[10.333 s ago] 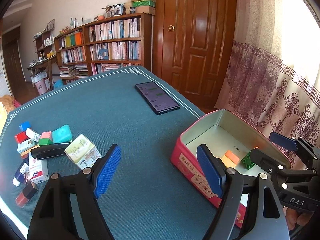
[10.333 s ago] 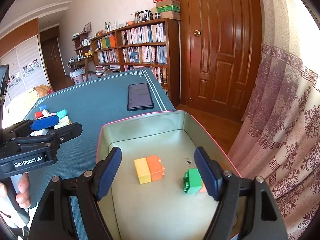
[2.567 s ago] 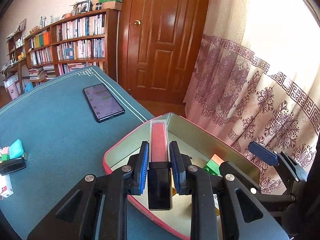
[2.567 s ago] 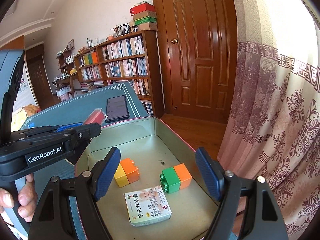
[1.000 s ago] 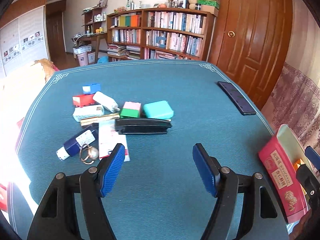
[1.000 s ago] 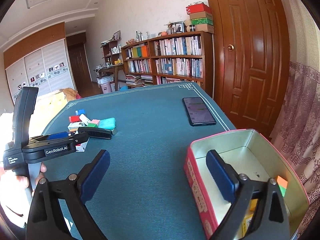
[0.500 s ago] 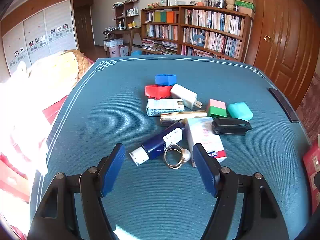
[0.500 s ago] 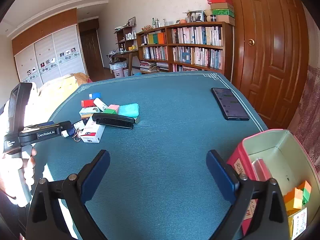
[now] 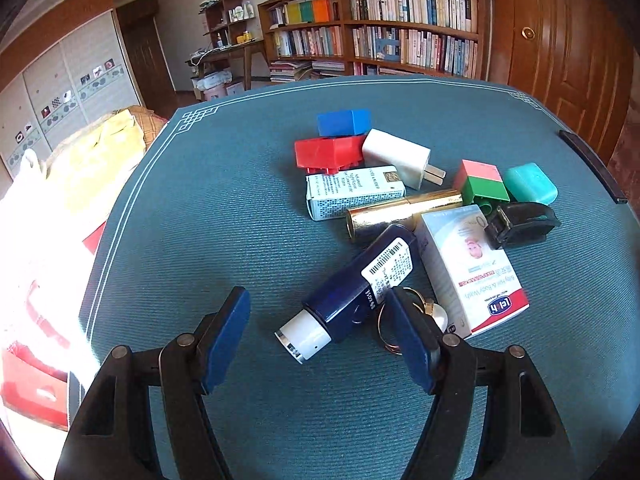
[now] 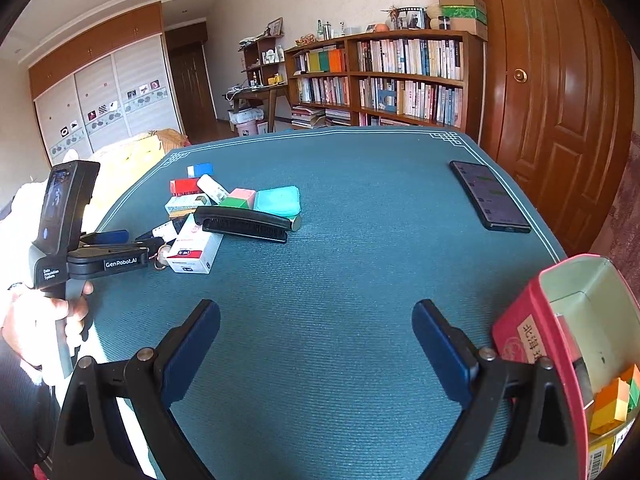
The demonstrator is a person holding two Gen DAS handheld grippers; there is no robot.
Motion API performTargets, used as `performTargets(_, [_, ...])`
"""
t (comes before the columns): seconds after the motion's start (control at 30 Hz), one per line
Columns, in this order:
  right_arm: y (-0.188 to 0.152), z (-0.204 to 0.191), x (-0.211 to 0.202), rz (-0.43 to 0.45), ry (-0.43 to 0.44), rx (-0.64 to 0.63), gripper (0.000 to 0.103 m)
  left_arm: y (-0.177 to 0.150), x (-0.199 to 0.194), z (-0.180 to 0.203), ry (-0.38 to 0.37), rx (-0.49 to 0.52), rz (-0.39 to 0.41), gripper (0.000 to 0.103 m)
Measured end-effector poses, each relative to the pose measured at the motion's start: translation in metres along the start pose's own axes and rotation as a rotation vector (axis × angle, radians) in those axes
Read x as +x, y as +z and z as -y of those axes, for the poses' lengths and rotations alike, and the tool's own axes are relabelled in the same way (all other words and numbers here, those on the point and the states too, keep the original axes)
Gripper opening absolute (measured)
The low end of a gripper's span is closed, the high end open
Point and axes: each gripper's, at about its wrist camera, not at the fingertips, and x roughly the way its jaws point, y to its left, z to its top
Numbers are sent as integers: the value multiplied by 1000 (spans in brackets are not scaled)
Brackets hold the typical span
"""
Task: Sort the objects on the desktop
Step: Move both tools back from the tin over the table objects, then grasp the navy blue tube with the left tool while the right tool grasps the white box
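Observation:
A pile of small objects lies on the teal table cloth (image 9: 248, 216). In the left wrist view my left gripper (image 9: 316, 304) is open just above the cloth, and the white-capped end of a dark blue bottle (image 9: 360, 276) lies between its fingers, untouched. A gold ring with a pearl (image 9: 434, 316) sits half behind the right finger (image 9: 412, 344). Beside them lie a white box (image 9: 472, 268), a gold tube (image 9: 404, 212) and a black stapler (image 9: 520, 224). My right gripper (image 10: 316, 320) hangs open and empty over bare cloth, with the red tin (image 10: 516, 332) at its right.
Farther back in the pile are a red block (image 9: 328, 152), a blue block (image 9: 344, 122), a white charger (image 9: 396, 156), a pink-green block (image 9: 482, 180) and a teal case (image 9: 530, 182). A phone (image 10: 490, 196) lies near the far right edge. Coloured blocks (image 10: 612, 400) lie in the tin.
My left gripper has come down and closer to the pile, so the blue bottle's cap now lies between its fingers. The right gripper has sunk slightly toward the cloth.

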Motion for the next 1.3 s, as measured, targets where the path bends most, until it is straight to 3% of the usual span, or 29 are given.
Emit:
performTargets(0.3, [9,-6,16,-19,27,-7,98,7,3,6,-16,23,8,72])
performTargets(0.4, [14,-12,19,-10,32,-20,98,3,0,6,-76,0,9,48])
performTargets(0.53, [19,-22,26,-18,57,-44,98,-3,-6,5,-73,-32,20,37])
performTargets(0.63, [20,-32,34,-33,81,-59,98,-6,-12,-4,-119,-89,23,29])
performTargets(0.87, [24,-63,55,-70,126,-133,89,-7,-21,-25,-126,-189,36,26])
performTargets(1.03, [29,-84,75,-104,150,-162,74,-11,-10,-28,-116,-213,7,26])
performTargets(1.3, [27,-107,100,-135,148,-188,74,-9,6,-24,-106,-201,1,26])
